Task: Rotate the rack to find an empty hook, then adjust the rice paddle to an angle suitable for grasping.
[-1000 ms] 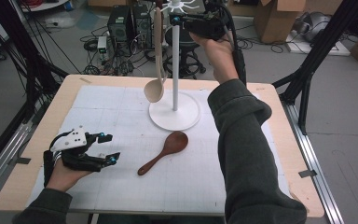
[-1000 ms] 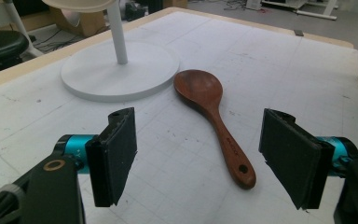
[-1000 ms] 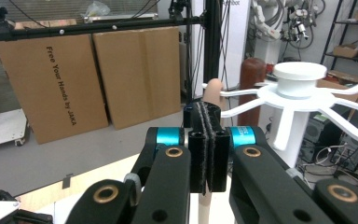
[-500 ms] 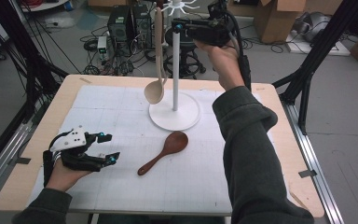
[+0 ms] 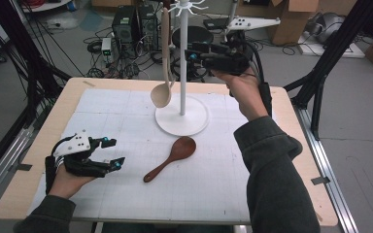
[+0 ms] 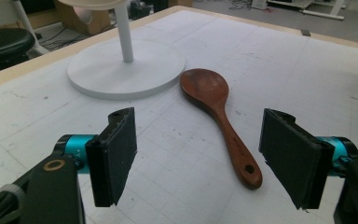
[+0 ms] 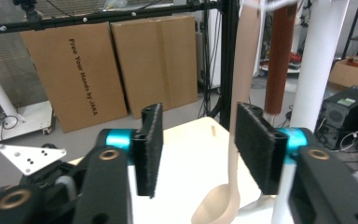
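Dark brown wooden spoon (image 6: 219,116) lay ahead of left claw (image 6: 205,163), handle end nearer; jaws wide, empty. Right claw (image 5: 194,52) just opening beside hung pale wooden spoon (image 5: 163,63), holding nothing.

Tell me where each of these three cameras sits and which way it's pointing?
High view: above the table, looking forward and down; both forearms, left gripper, right gripper show.
Left gripper view: on the left gripper, facing the brown spoon and white stand.
Right gripper view: on the right gripper, raised, facing the hanging pale spoon.
Shared: all show the stand.
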### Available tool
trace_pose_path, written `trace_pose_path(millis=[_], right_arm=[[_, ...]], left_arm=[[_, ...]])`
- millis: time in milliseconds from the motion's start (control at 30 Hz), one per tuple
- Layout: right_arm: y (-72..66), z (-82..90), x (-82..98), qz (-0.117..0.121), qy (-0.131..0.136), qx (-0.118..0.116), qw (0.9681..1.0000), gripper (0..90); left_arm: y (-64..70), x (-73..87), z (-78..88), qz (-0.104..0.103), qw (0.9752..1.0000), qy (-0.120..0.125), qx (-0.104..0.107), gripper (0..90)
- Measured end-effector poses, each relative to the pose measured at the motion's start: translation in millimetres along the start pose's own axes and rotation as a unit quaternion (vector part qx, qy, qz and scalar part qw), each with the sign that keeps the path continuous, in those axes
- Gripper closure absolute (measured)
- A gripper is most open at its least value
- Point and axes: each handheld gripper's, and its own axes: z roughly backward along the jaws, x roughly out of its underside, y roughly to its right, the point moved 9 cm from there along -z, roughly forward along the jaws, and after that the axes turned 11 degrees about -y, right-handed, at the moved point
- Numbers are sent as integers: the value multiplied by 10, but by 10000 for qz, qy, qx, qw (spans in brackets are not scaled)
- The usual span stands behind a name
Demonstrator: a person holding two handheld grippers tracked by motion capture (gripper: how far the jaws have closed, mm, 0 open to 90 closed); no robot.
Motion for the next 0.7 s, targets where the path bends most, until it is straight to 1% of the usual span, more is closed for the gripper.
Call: trace_pose_path(millis=[100,200,233,267,400,667,700], right_arm=[[-27,-5,126,-54,-23,-41,10000,462],[-34,-32,298,-35,-154,6,9999,414],[-28,-42,365,-75,-207,5,9998,392],[-19,-51,432,-115,-266,14,9996,384],[-19,-47,647,-189,-360,53,9992,356],[-84,-3,1026,-283,-393,4,9988,335],[-89,6,1071,-293,-387,13,9988,325]], left_arm=[[0,-6,-2,7,10000,13,-25,283],[7,-14,-4,47,10000,43,-7,287],[9,-13,-4,55,10000,37,-6,287],[10,-12,-4,52,10000,32,-18,286],[19,-18,-5,36,10000,32,-29,289],[50,-7,-52,29,10000,-38,-24,293],[56,-7,-52,-15,10000,-39,-17,297]])
